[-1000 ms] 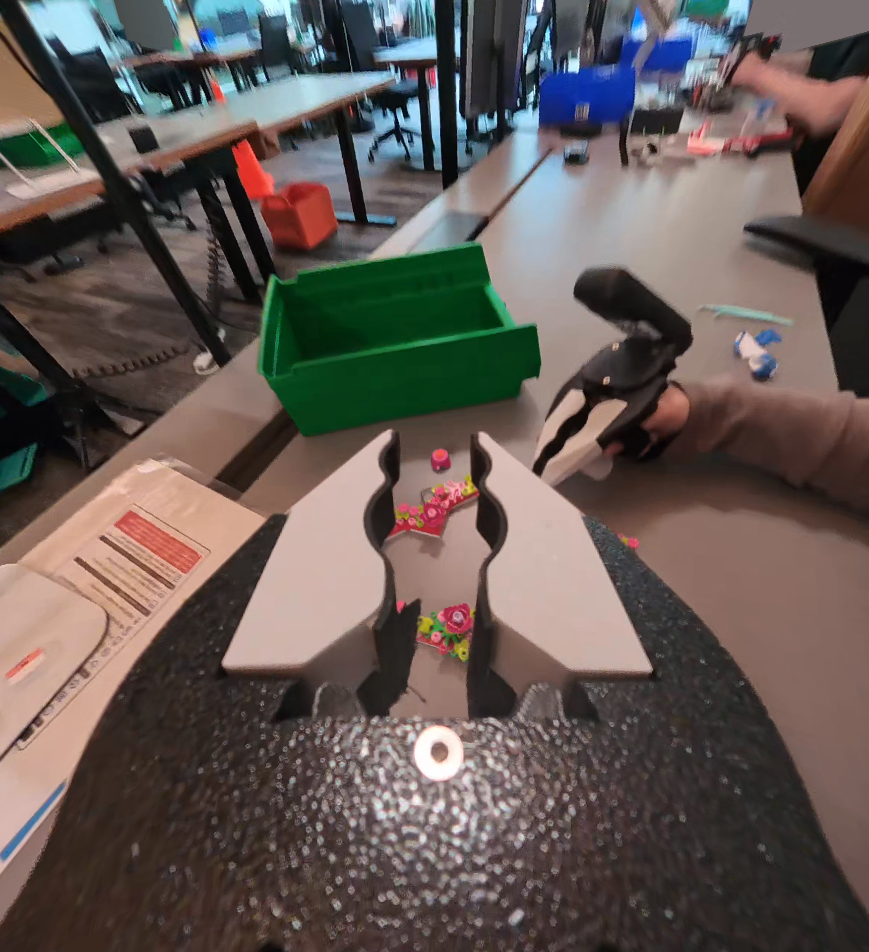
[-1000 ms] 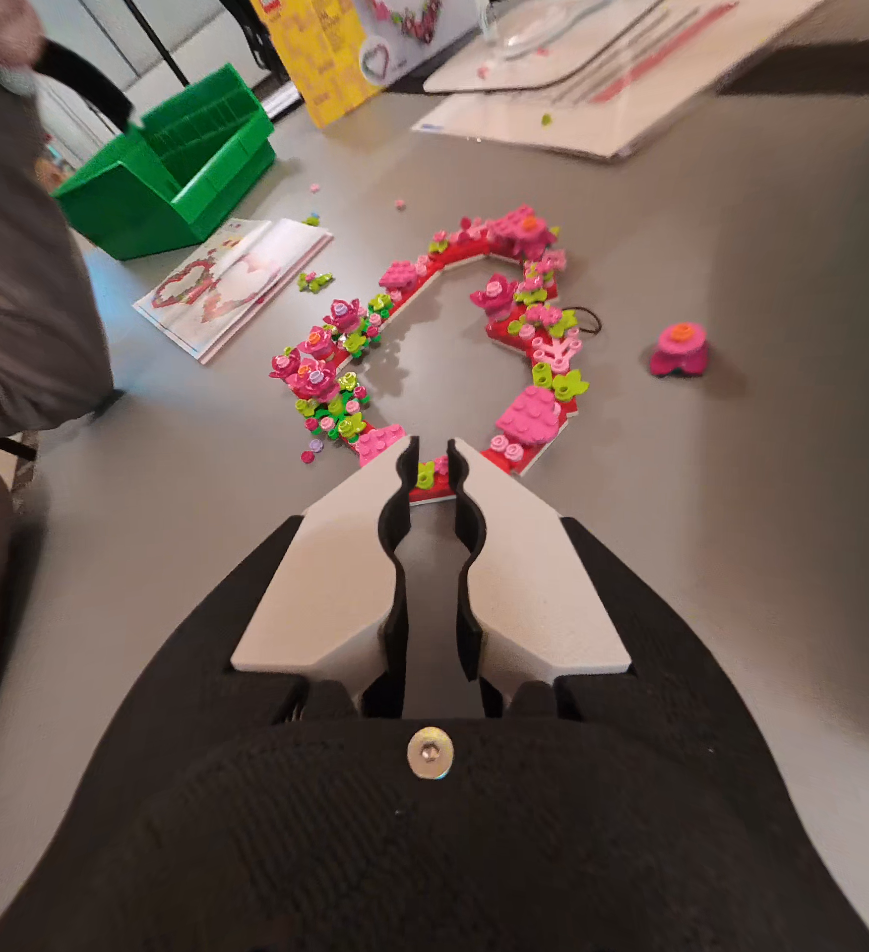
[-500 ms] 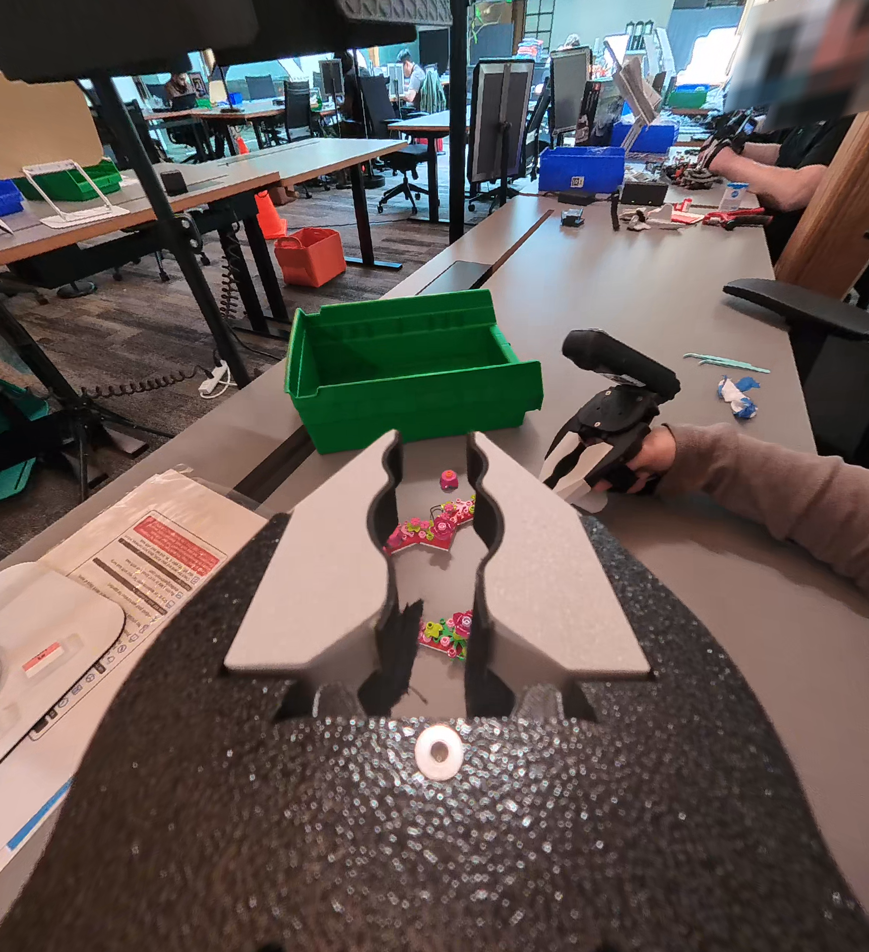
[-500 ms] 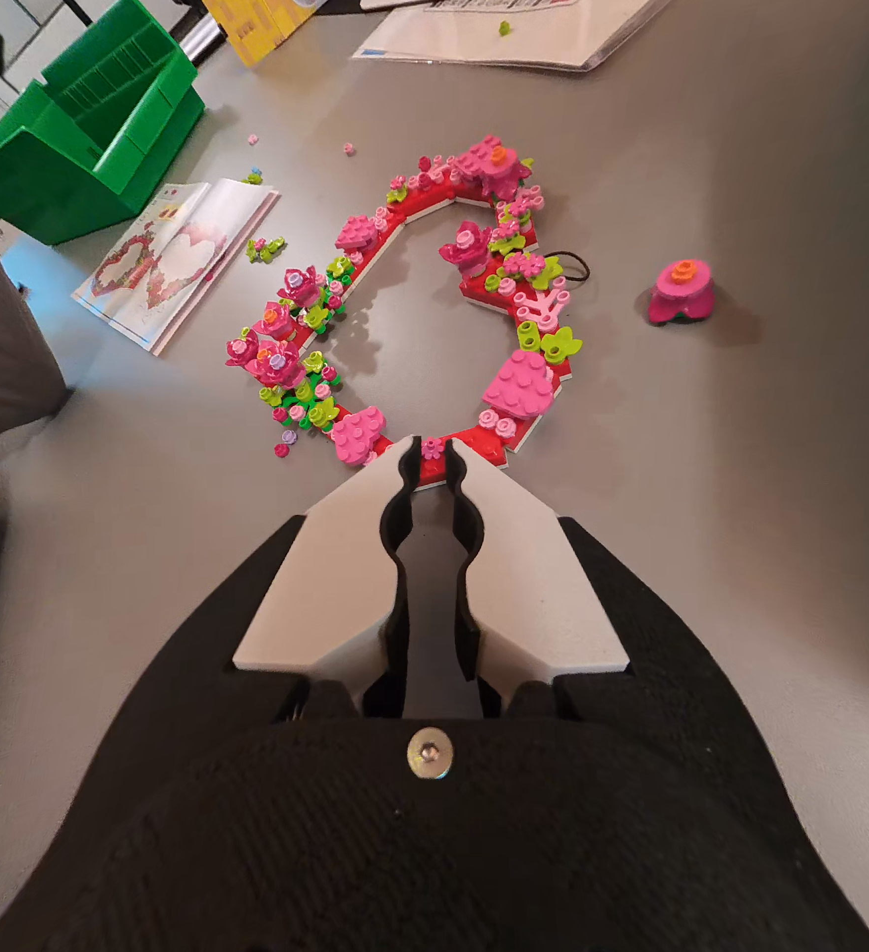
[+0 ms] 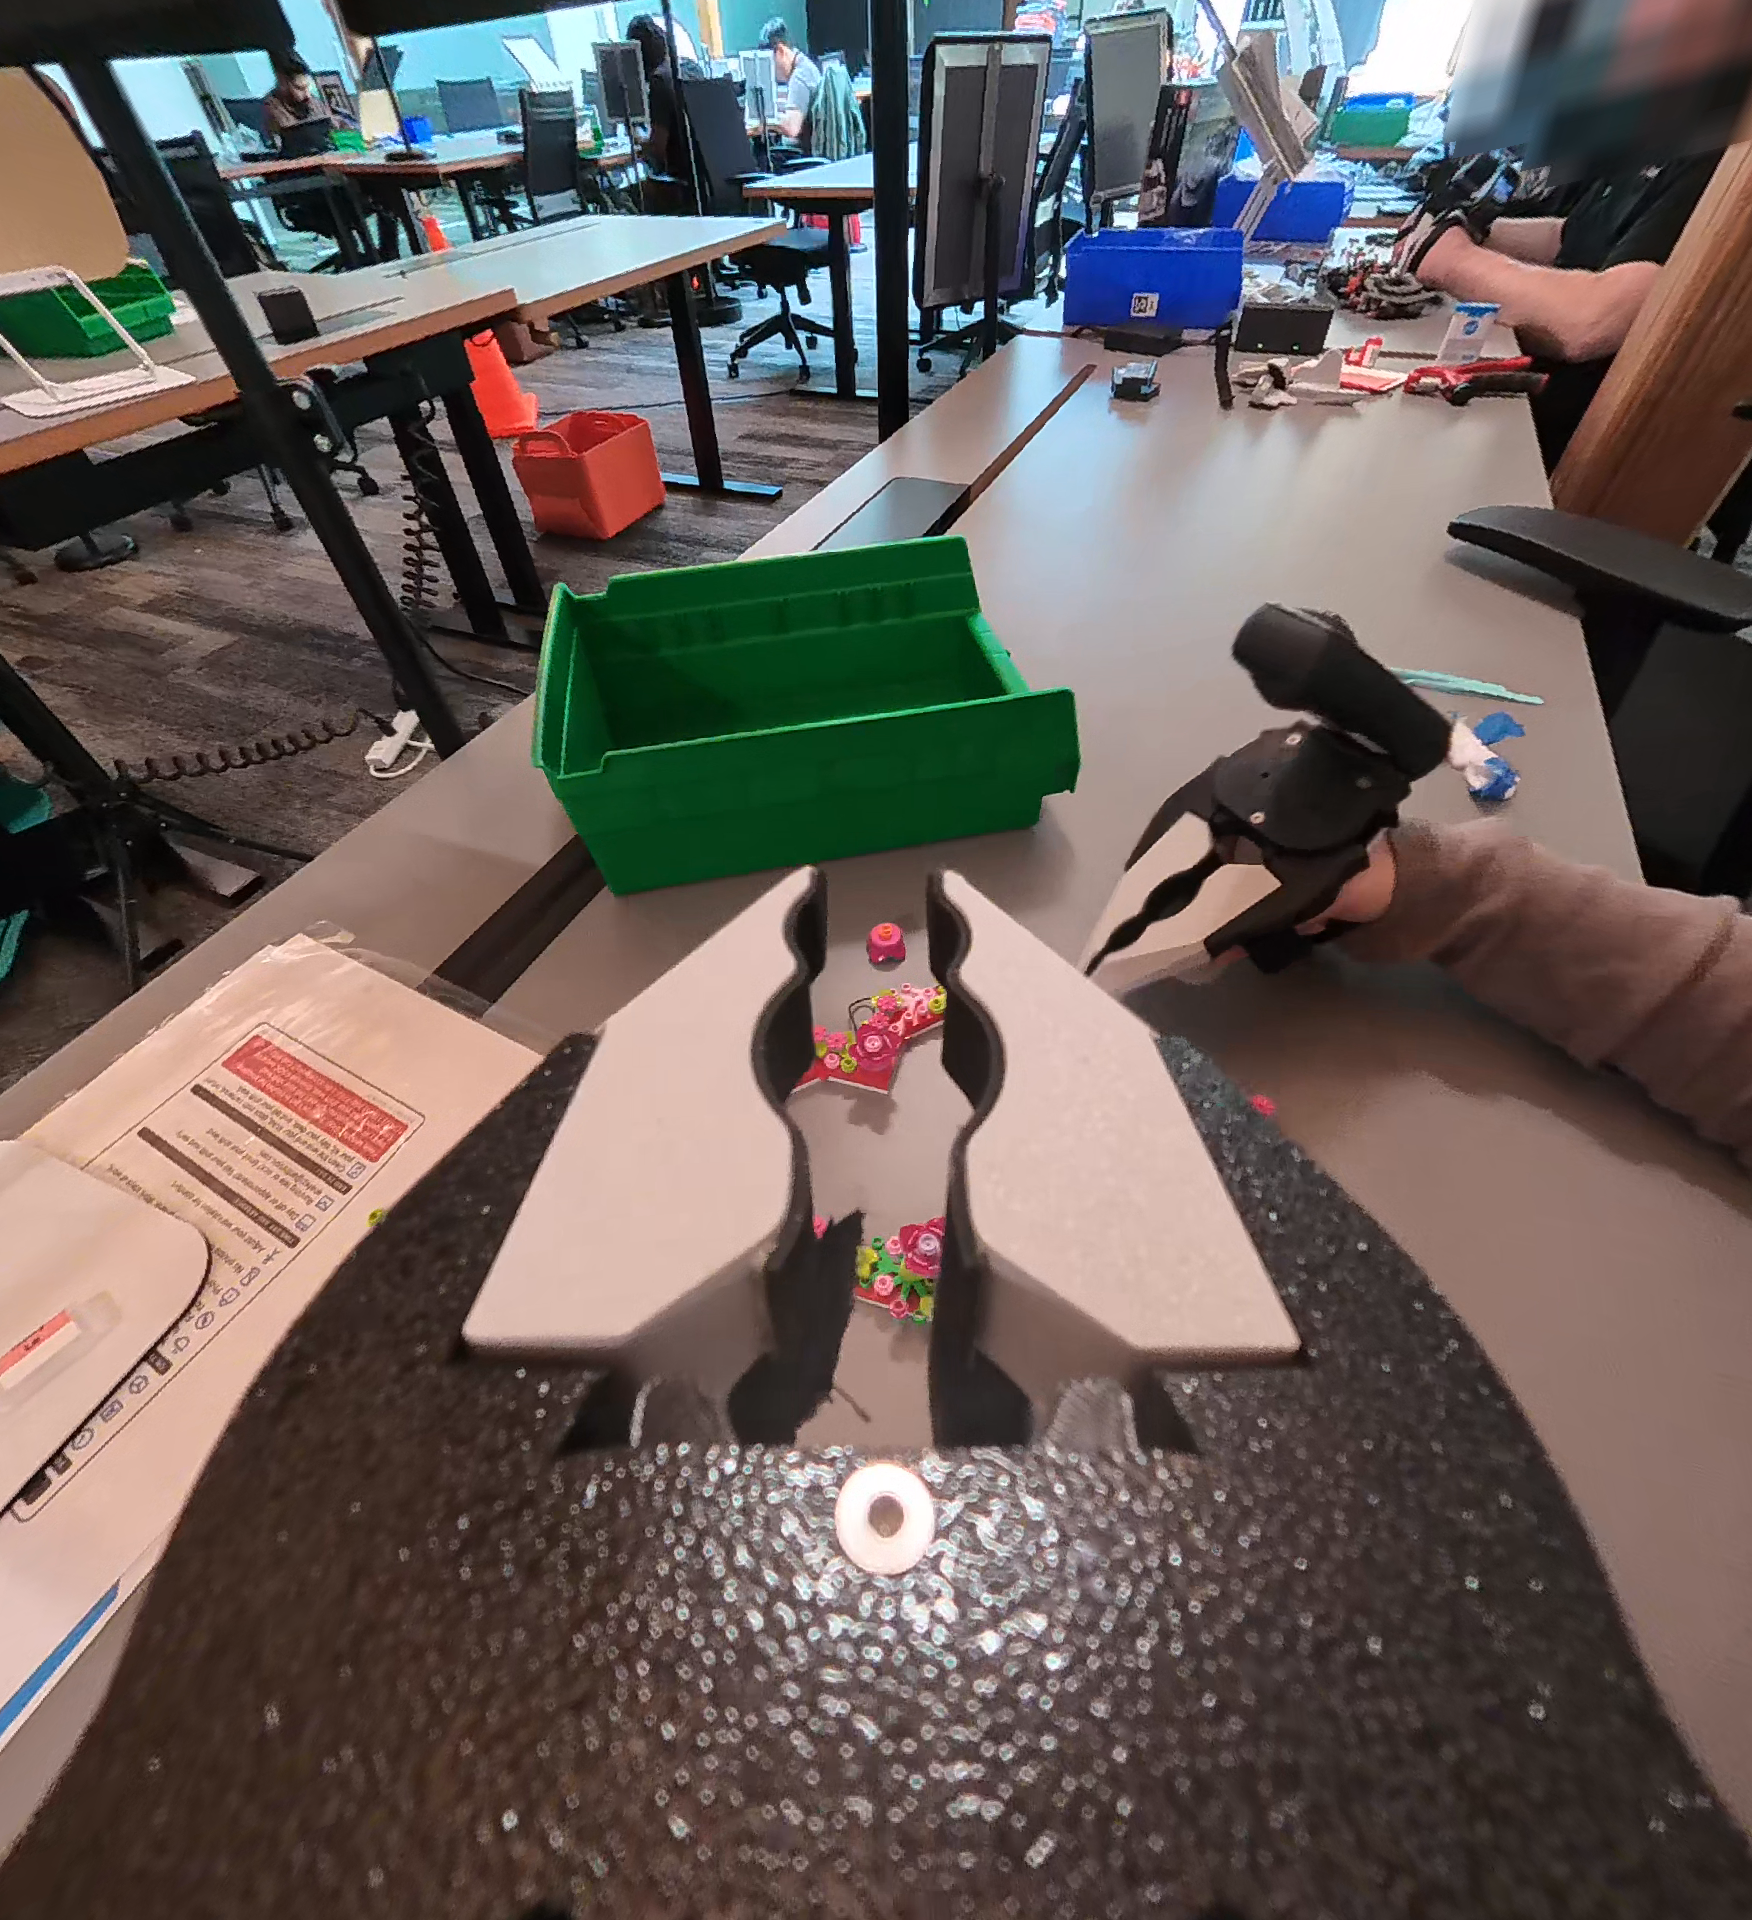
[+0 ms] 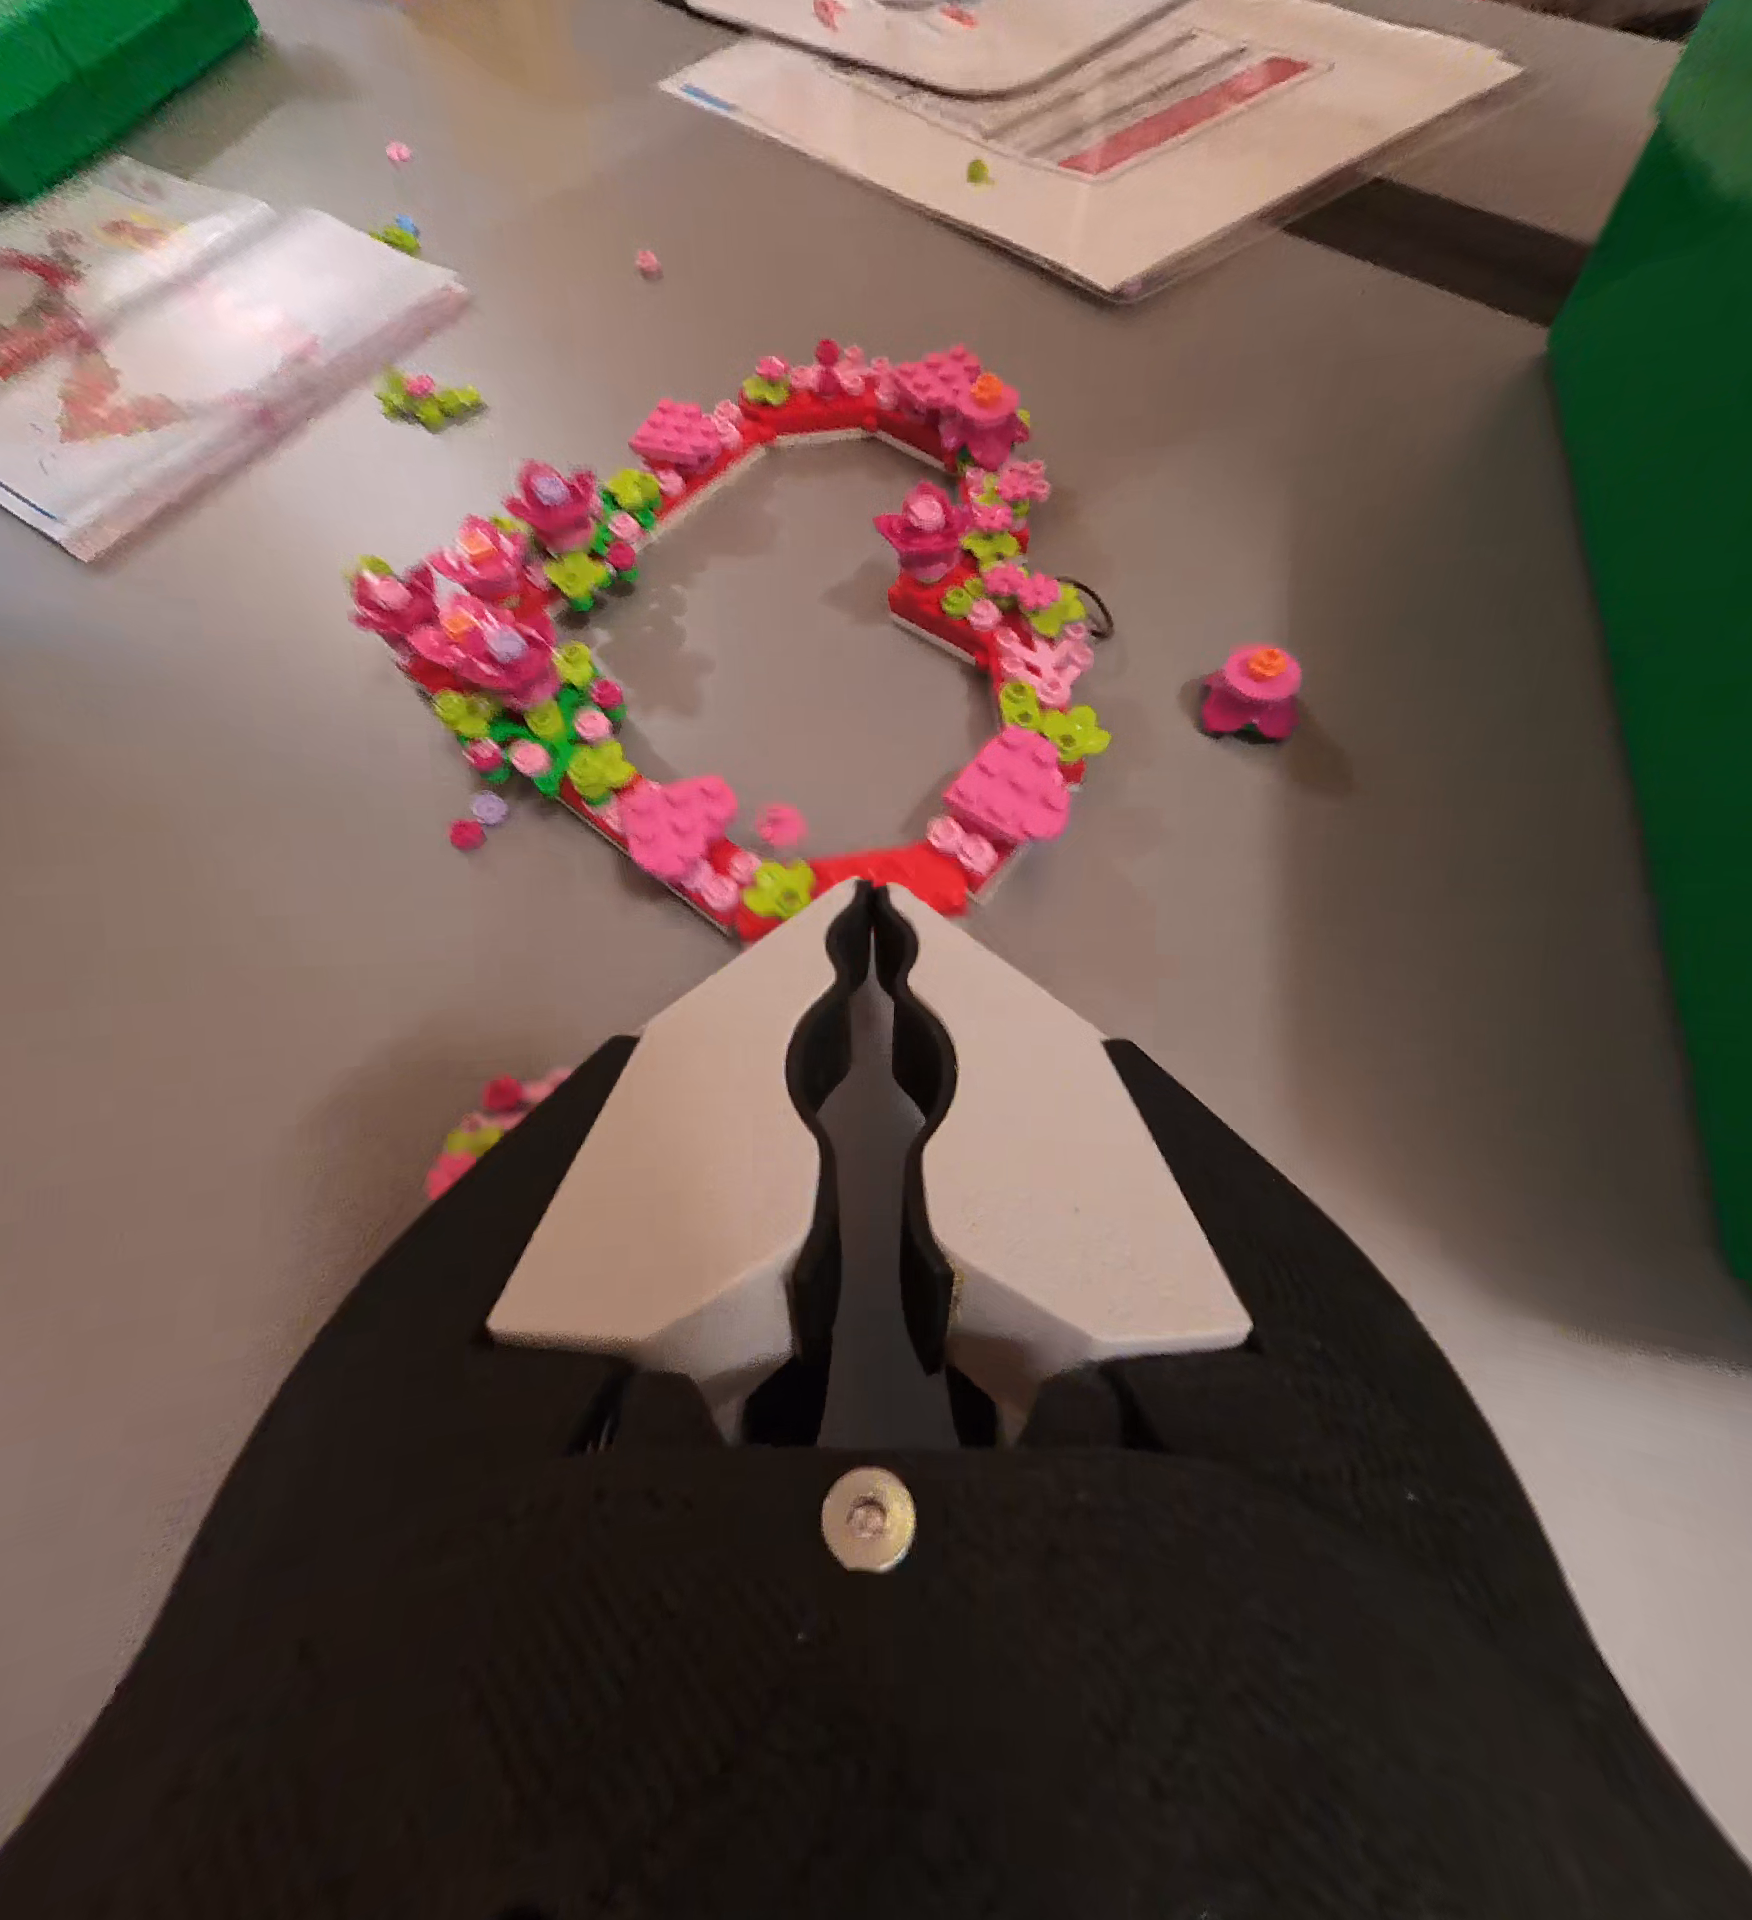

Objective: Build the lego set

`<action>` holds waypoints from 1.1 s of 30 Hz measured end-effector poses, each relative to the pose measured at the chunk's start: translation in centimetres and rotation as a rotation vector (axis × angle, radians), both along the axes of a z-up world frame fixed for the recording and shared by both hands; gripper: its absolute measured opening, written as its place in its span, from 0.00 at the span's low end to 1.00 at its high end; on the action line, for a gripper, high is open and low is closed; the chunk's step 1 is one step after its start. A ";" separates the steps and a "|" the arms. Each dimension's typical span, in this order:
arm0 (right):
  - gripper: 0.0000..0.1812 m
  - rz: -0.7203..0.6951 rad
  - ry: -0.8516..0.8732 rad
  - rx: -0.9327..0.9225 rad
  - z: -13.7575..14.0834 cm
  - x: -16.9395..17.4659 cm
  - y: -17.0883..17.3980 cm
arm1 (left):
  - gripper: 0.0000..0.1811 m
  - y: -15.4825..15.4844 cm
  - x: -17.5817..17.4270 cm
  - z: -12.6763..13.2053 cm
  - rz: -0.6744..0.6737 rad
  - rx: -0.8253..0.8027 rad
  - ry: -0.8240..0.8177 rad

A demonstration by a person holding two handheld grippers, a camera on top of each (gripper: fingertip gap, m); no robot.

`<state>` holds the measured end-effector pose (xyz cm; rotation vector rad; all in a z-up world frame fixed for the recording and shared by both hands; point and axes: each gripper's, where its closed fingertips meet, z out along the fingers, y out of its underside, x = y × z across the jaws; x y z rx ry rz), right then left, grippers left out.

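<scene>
Clearly the right gripper [image 6: 870,902] has its two fingertips pressed together with nothing between them, its tip hovering just at the near point of the heart-shaped lego wreath [image 6: 747,634], over the bare red stretch of the frame. That wreath lies flat on the grey table [image 6: 176,831], a red ring crowded with pink flowers and lime-green leaves. To its right, apart from it, sits a single dark pink flower piece [image 6: 1251,694] with an orange stud. A few loose small bricks [image 6: 427,397] lie toward the open instruction booklet [image 6: 134,343] at far left, and more loose pieces [image 6: 493,1127] peek out beside the gripper's black body. Beyond the wreath is a laminated sheet [image 6: 1142,125], and a green bin [image 6: 1724,665] fills the right edge. The left gripper [image 5: 872,904] is held with its fingers apart and empty, well above the table; through the gap parts of the wreath and the lone pink flower show. Past it stands the green bin, empty inside, and to the right the other gripper is seen with a sleeved arm [image 5: 1620,987] behind it.
</scene>
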<state>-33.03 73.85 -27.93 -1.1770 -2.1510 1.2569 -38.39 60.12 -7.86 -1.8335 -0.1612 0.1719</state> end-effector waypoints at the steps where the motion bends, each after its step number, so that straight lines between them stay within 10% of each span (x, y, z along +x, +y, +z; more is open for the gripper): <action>1: 0.00 -0.019 0.006 0.047 -0.1 0.4 0.8 | 0.09 0.1 0.1 0.0 -0.005 -0.002 0.003; 7: 0.00 -0.146 0.103 0.143 1.0 2.7 2.3 | 0.09 0.2 0.5 0.1 -0.015 -0.007 0.016; 16: 0.03 -0.808 0.863 0.290 10.1 6.8 6.6 | 0.09 -0.2 2.4 2.1 -0.049 0.049 0.062; 33: 0.02 -0.836 0.740 0.740 7.8 5.1 7.3 | 0.08 -2.1 6.6 7.0 -0.090 0.203 0.243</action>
